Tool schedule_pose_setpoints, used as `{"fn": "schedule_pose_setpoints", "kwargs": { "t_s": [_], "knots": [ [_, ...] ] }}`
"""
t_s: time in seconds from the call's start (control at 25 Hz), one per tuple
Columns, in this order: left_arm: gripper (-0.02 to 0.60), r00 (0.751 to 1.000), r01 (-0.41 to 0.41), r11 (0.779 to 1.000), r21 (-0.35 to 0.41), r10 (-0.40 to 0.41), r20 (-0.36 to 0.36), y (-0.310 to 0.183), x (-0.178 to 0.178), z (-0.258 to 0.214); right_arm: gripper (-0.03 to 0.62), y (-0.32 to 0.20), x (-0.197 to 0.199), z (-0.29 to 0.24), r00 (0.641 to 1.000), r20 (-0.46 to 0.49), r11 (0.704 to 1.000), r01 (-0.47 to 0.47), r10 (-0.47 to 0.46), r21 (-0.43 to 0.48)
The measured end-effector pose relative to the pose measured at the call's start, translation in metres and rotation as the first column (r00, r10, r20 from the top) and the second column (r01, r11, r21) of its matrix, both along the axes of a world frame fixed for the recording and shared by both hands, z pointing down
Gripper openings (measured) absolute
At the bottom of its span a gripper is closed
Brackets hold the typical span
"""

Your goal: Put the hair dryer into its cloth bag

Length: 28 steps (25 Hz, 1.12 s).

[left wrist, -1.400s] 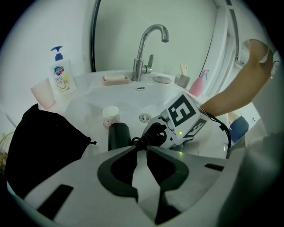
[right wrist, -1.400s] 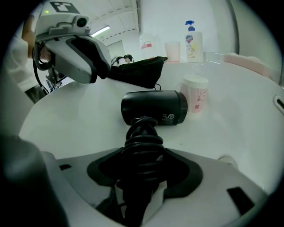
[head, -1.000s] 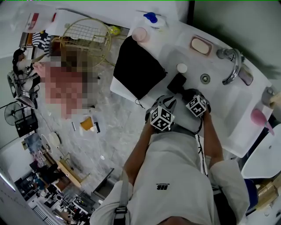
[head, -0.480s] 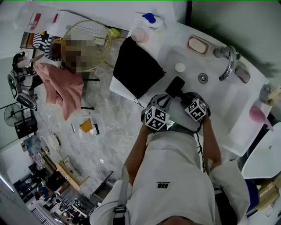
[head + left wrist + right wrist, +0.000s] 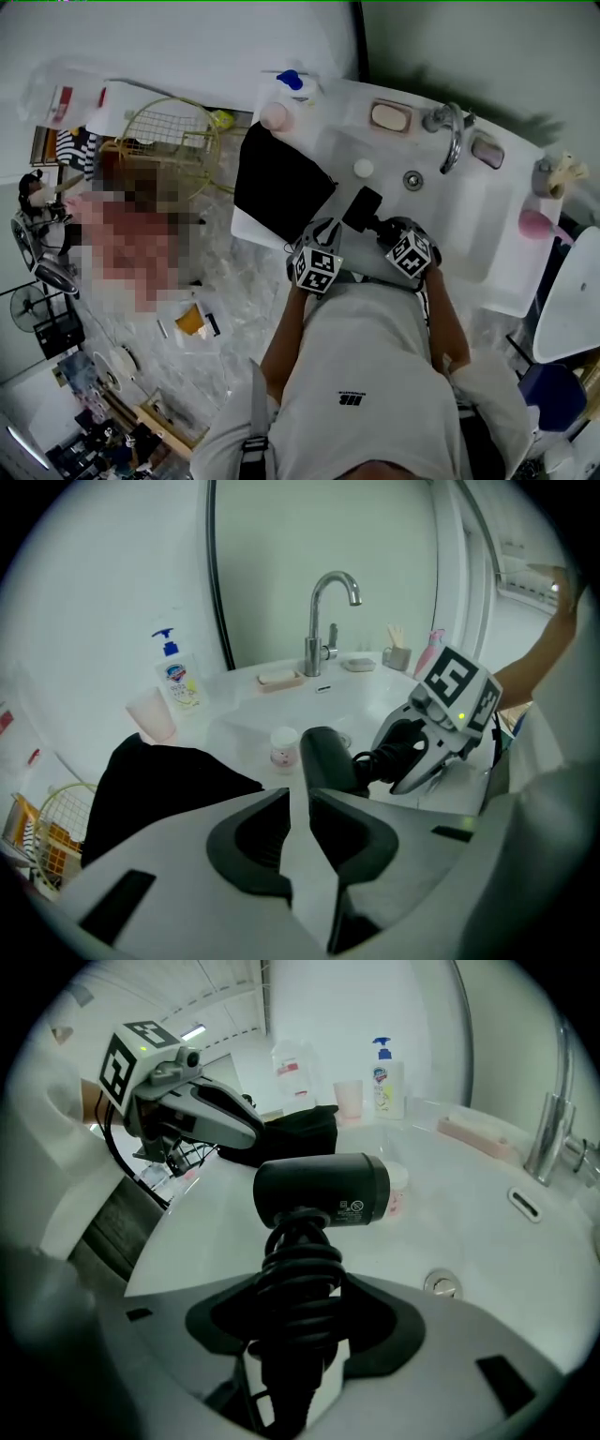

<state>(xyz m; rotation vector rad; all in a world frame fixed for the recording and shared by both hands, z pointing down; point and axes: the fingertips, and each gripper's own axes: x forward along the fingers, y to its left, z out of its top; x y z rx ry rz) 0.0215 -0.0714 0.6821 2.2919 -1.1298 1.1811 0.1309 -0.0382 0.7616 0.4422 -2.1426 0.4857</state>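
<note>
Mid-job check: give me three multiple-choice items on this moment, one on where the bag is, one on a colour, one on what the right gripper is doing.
1. Where does the cloth bag lie?
A. in the basin
B. on the counter by the pink cup
C. on the floor

2. What colour is the pump on the soap bottle?
A. red
B. green
C. blue

3. The right gripper is:
A. shut on the cord-wrapped handle of the hair dryer
B. open and empty
C. shut on the tap

Answers: 1 B, the bag lies flat on the counter next to the cup. 2 C, the blue pump top shows in both gripper views. 3 A, its jaws clamp the handle with the coiled cord.
</note>
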Motion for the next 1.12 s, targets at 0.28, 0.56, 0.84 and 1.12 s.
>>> {"fn": "schedule_pose_setpoints", "kwargs": {
  "t_s": [0.28,0.56,0.84,1.12],
  "knots": [
    [0.083,0.993,0.112,0.993,0.035,-0.113,0.025,-0.020,-0.049,0.010,0.265,-0.005,-0.002,-0.010,0.998,-0.031,0.998,-0.056,0.056,0.005],
    [0.179,0.984,0.061,0.997,0.055,-0.069,0.163,-0.026,-0.060,0.022,0.265,-0.005,-0.002,-0.019,0.996,-0.047,0.997,-0.080,0.080,0.005],
    [0.187,0.949,0.030,0.997,0.066,-0.049,0.312,-0.030,-0.072,0.034,0.265,-0.002,-0.006,-0.021,0.996,-0.049,0.998,-0.069,0.069,0.008],
    [0.130,0.922,0.042,0.997,0.071,-0.066,0.382,-0.026,-0.080,0.037,0.265,-0.002,-0.006,-0.021,0.997,-0.044,0.998,-0.069,0.069,0.009]
  ]
}}
